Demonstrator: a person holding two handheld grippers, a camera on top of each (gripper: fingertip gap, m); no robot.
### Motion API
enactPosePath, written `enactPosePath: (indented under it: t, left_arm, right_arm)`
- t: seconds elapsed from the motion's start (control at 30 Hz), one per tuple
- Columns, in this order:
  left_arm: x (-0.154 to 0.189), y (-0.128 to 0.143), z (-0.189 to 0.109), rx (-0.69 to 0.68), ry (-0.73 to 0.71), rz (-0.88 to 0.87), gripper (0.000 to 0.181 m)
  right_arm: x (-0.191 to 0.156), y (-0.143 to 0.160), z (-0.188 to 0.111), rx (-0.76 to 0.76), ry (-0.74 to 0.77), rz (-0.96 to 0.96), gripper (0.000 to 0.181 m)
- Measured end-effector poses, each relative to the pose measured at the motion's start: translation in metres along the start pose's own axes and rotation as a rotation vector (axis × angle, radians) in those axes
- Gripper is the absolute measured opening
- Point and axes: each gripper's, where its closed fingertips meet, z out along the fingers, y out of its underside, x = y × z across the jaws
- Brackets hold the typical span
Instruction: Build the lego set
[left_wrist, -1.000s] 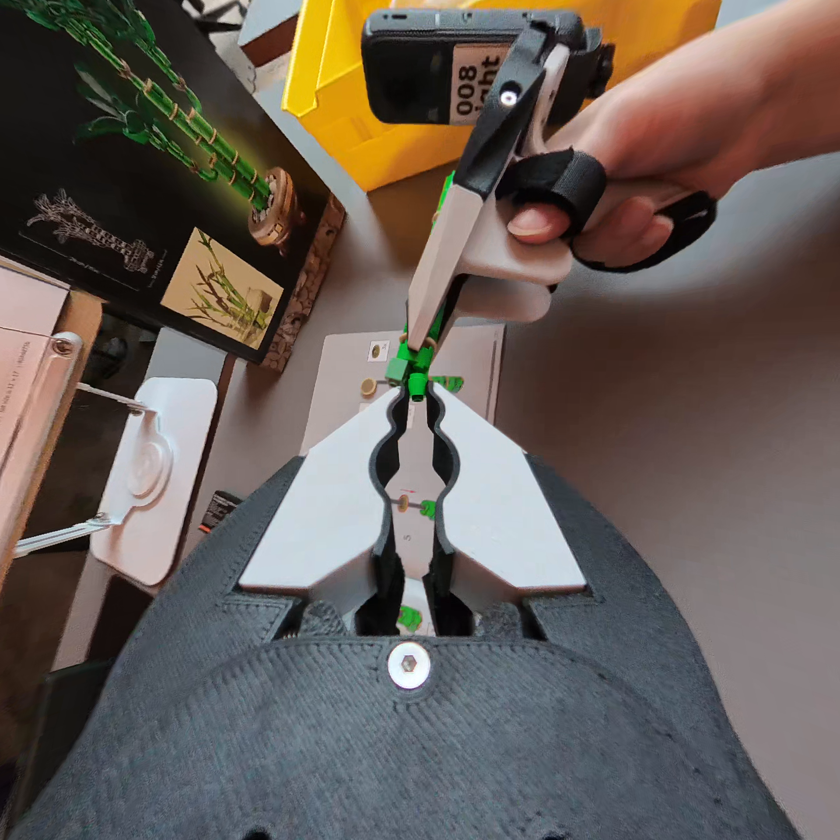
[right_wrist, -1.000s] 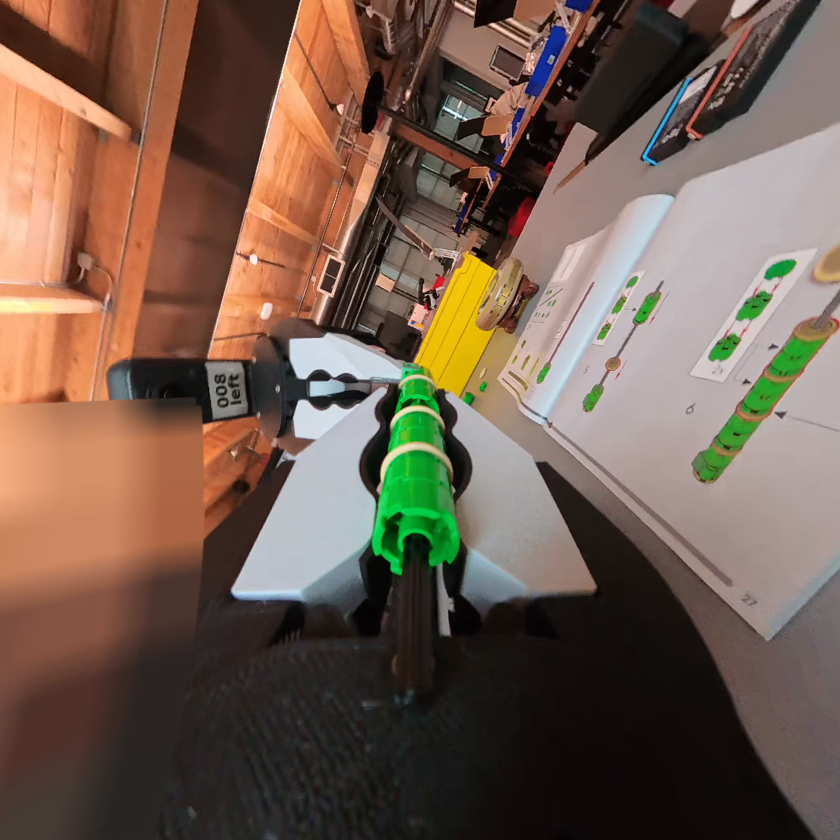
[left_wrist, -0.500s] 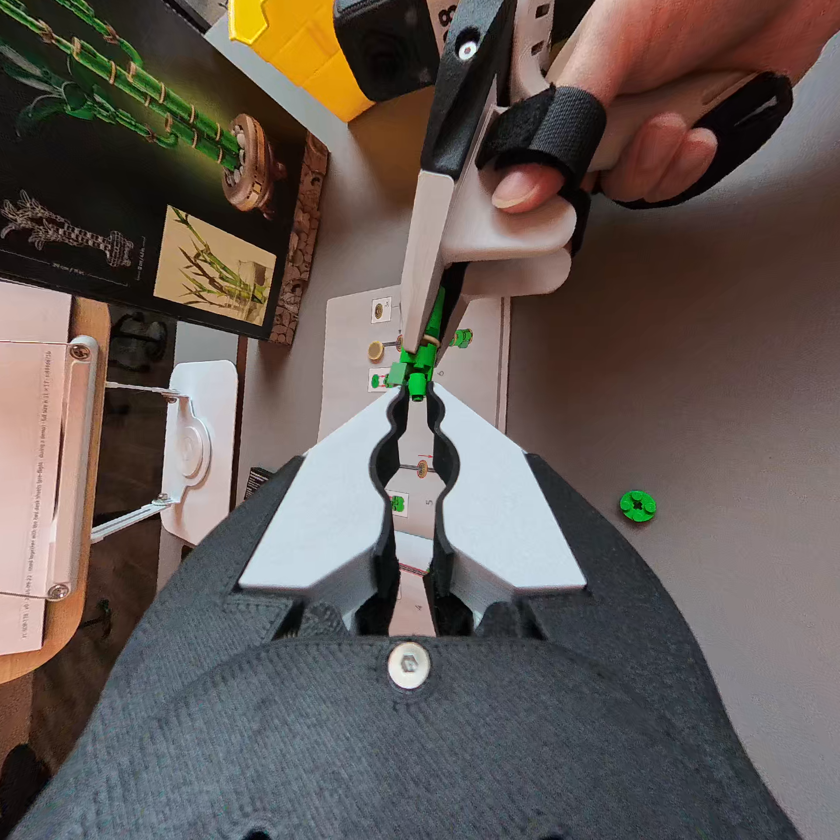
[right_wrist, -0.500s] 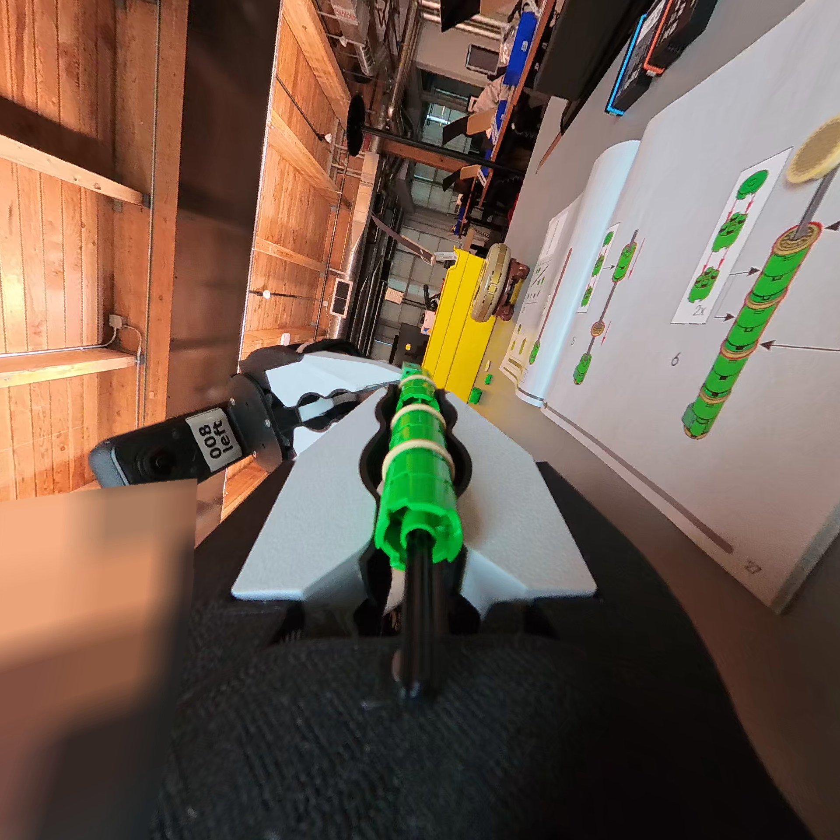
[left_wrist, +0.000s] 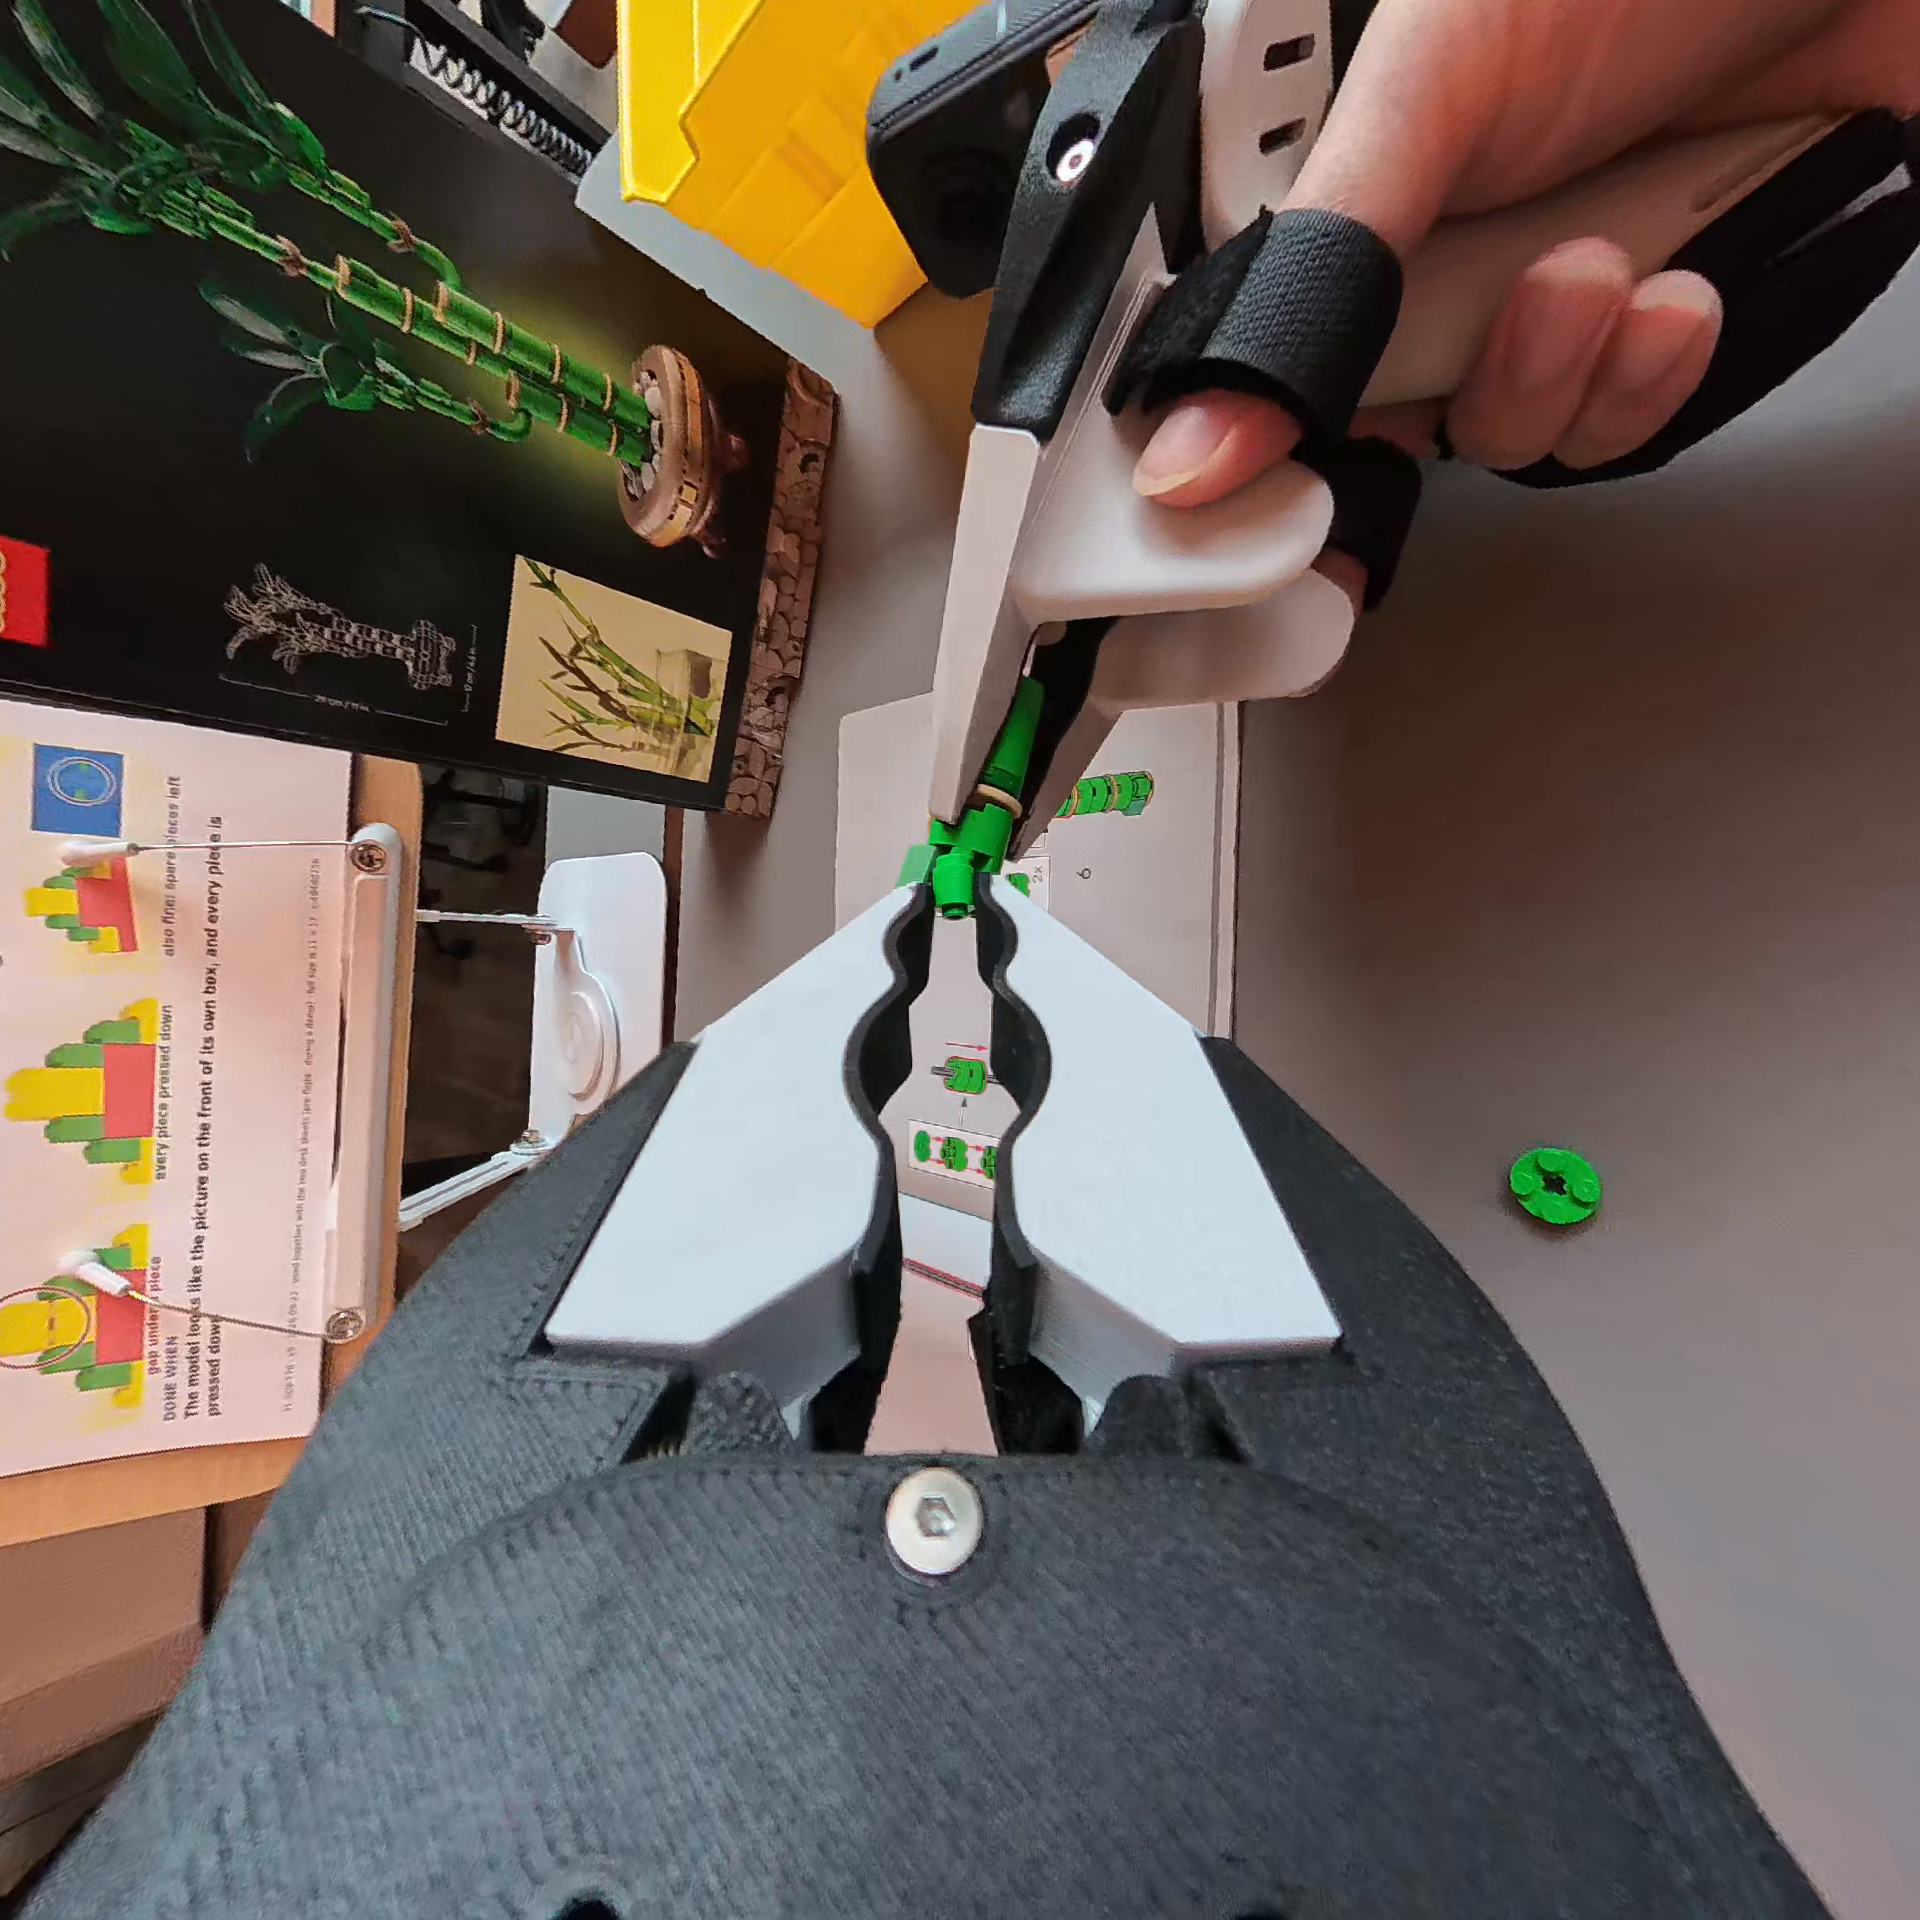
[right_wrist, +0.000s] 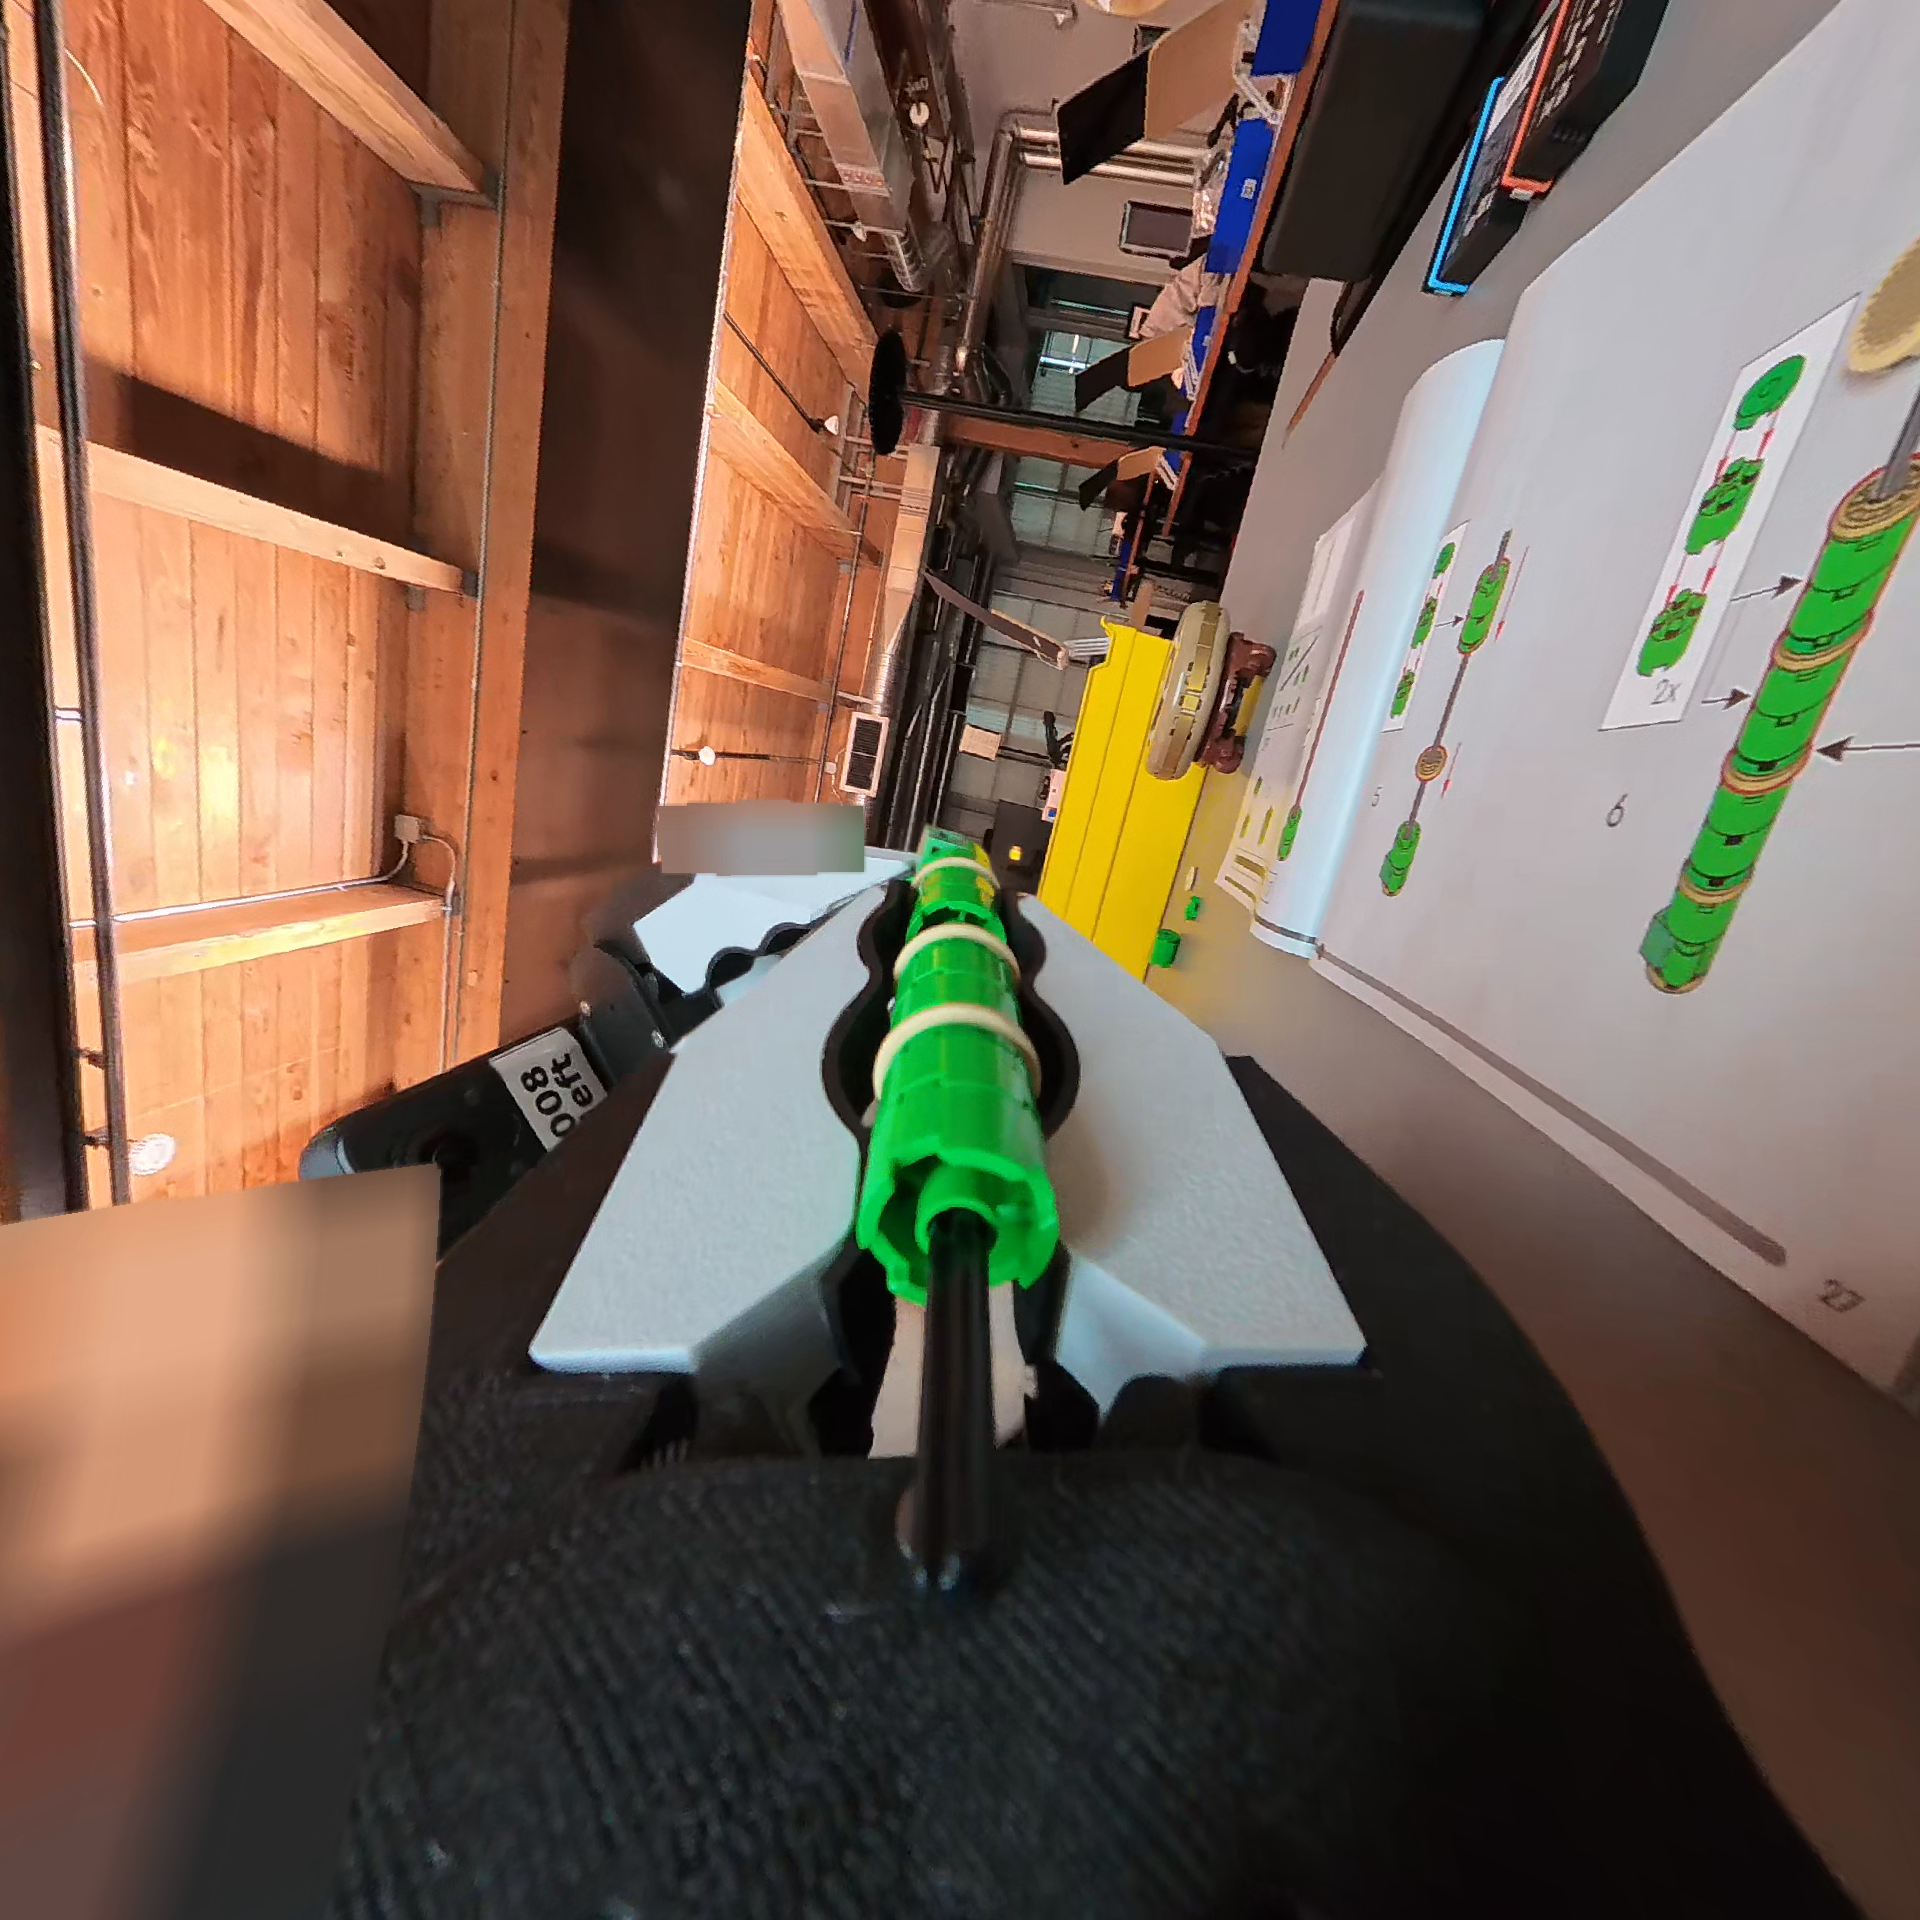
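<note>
My right gripper (right_wrist: 951, 883) is shut on a green bamboo stalk (right_wrist: 956, 1070) with tan rings, built on a black axle (right_wrist: 951, 1382) that sticks out toward the camera. In the left wrist view a hand holds that gripper (left_wrist: 997, 821) above the table, with the stalk (left_wrist: 1003, 769) pointing down at my left gripper (left_wrist: 954, 902). The left gripper's tips are closed on the small green end piece (left_wrist: 951, 883) at the stalk's lower end. The left gripper also shows in the right wrist view (right_wrist: 727, 935). A loose green round piece (left_wrist: 1555, 1188) lies on the grey table to the right.
The open instruction booklet (left_wrist: 1143, 935) lies under both grippers and also shows in the right wrist view (right_wrist: 1662, 883). A yellow bin (left_wrist: 790, 135) stands behind, the black set box (left_wrist: 364, 416) at left, with a white stand (left_wrist: 597, 987) and printed sheet (left_wrist: 156, 1039). A brown pot model (right_wrist: 1210, 691) stands by the bin. My left and right fingertips are right by each other.
Both grippers stayed joined at the stalk's end while shifting over the booklet. The left view swung, so the loose green round piece and the printed sheet came into view.
</note>
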Motion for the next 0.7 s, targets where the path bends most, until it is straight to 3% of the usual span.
enactPosePath:
  t: [0.27,0.47,0.7]
  left_arm:
    - [-0.001,-0.002,-0.002,0.008,-0.002,0.007,0.005]
    - [-0.012,-0.007,-0.007,0.036,-0.061,-0.017,0.018]
    - [-0.021,-0.021,-0.025,0.16,-0.032,-0.196,0.029]
  right_arm:
    - [-0.002,0.001,0.001,0.003,-0.042,0.057,0.015]
    - [-0.009,0.0,0.0,0.016,-0.107,0.108,0.015]
    - [-0.024,0.0,0.001,0.022,-0.182,0.117,0.015]
